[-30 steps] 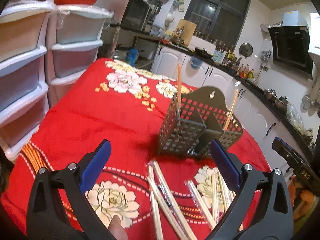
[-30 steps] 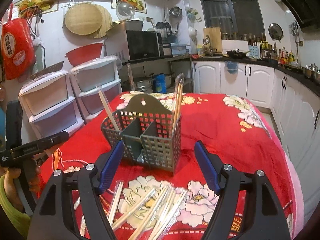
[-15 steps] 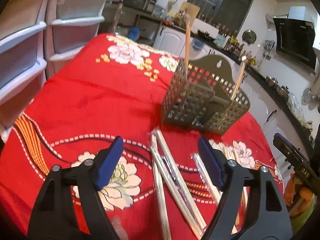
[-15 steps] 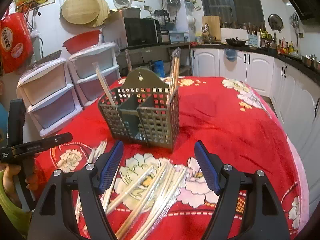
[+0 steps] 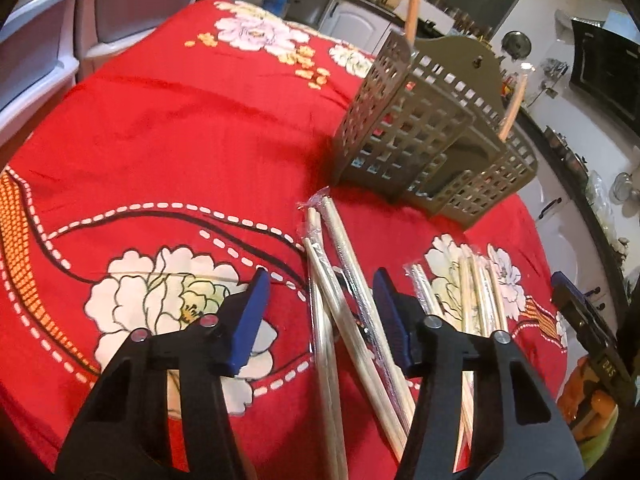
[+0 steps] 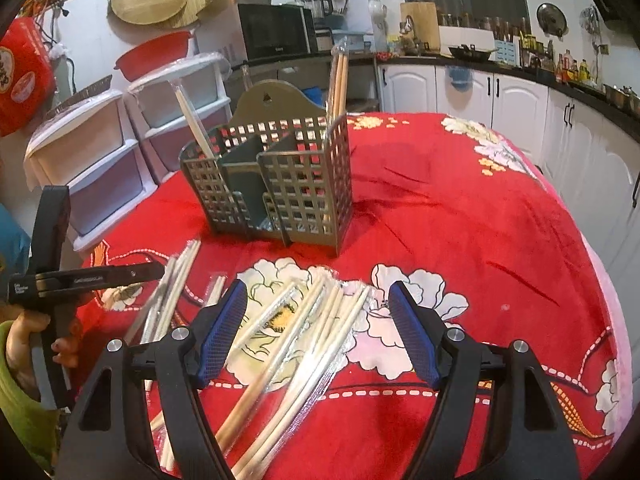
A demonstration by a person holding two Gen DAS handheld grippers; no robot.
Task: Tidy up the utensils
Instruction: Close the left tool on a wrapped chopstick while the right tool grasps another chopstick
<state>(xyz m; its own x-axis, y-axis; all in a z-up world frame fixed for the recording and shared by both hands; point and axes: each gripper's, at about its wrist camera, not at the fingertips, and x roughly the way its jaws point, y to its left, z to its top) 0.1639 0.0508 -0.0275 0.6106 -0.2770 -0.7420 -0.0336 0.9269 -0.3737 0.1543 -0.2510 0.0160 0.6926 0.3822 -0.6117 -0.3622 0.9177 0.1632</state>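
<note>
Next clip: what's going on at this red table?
A person is sorting wrapped chopsticks into a gray slotted utensil holder on a red floral tablecloth. A few pairs already stand in the holder; most lie loose in front of it. The left gripper has just been closing around a small bunch of chopsticks lying between its pads, not yet pinched. The right gripper hangs open above another pile.

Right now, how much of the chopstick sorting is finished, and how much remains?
Done: a few wrapped chopsticks already stand in the grey holder. In hand: nothing is gripped yet. The left claw has just been closing around crossed pairs on the red cloth, and the right claw hangs open over another pile. Left: most pairs remain on the cloth.
</note>
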